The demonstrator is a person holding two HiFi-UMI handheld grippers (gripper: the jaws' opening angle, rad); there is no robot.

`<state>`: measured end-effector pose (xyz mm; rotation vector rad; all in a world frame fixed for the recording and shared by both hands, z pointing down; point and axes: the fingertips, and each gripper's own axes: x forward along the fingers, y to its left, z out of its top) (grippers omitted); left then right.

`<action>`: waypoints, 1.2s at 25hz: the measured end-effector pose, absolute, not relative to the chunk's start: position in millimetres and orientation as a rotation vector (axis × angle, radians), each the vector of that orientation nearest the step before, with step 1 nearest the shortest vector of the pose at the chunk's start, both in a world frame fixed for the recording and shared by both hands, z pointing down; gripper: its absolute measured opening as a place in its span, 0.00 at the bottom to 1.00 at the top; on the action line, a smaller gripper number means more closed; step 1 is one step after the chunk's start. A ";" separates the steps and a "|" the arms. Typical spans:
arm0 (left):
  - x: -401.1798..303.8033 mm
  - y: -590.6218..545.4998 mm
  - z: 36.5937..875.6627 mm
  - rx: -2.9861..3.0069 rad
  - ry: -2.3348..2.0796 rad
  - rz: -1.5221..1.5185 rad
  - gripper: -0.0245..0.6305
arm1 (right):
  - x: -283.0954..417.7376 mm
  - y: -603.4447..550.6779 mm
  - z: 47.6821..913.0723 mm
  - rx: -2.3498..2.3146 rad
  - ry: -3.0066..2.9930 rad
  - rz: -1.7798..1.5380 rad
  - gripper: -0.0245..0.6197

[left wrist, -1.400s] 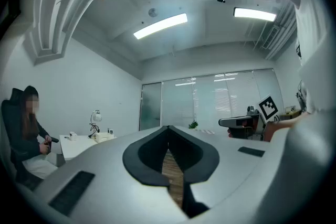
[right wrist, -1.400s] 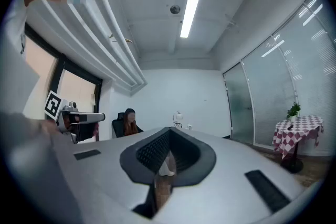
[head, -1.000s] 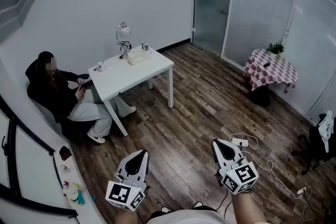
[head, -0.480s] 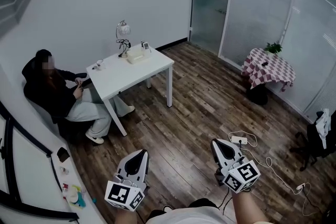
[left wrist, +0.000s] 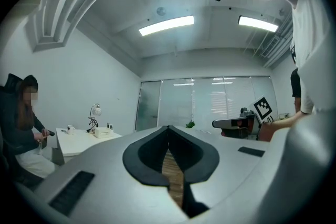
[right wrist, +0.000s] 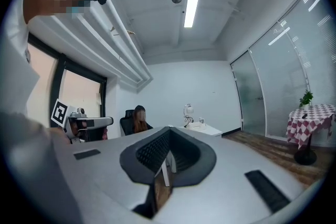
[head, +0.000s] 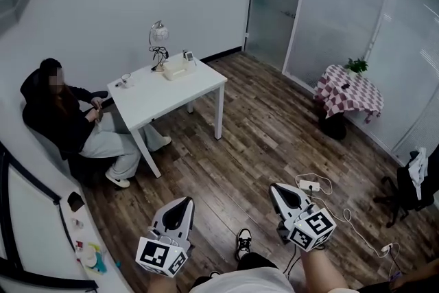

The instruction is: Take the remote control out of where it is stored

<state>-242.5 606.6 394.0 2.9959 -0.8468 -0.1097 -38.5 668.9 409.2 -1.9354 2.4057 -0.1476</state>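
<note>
The left gripper (head: 184, 203) and the right gripper (head: 275, 188) point level above the wood floor (head: 240, 141), each with its jaws pressed together on nothing. No remote control can be made out at this size. The white table (head: 158, 96) bearing a small box (head: 175, 68) stands at eleven o'clock, well apart from the fingers, and the checked-cloth table (head: 348, 94) at two o'clock.

Overall light: even, cool and fairly bright; colours look washed and greyish.
Source: ceiling strip lights (left wrist: 166, 24), blown out to white in both gripper views.
Shadows: soft and faint under the desk (head: 171, 94) on the wooden floor (head: 260, 141).
Glare: pale sheen and a bright streak on the frosted glass wall (head: 343, 17).
Distortion: strong fisheye bending; dark rounded corners in the gripper views.
Focus: nearest grey surfaces soft, far room sharper.
</note>
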 end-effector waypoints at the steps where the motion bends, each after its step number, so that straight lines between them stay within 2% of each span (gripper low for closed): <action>1: -242.0 598.8 394.6 2.995 -0.857 -0.105 0.05 | -36.6 658.4 411.1 -1.926 2.411 -0.154 0.05; 8: -225.3 530.8 395.9 2.965 -0.966 -0.067 0.05 | -12.9 578.3 424.8 -1.853 2.460 -0.201 0.05; 22: -80.2 415.1 382.2 2.927 -1.105 0.024 0.05 | 151.3 454.9 441.8 -1.771 2.419 -0.313 0.05; 30: -43.6 360.0 396.0 2.876 -1.151 0.041 0.05 | 190.2 404.2 466.4 -1.738 2.433 -0.382 0.05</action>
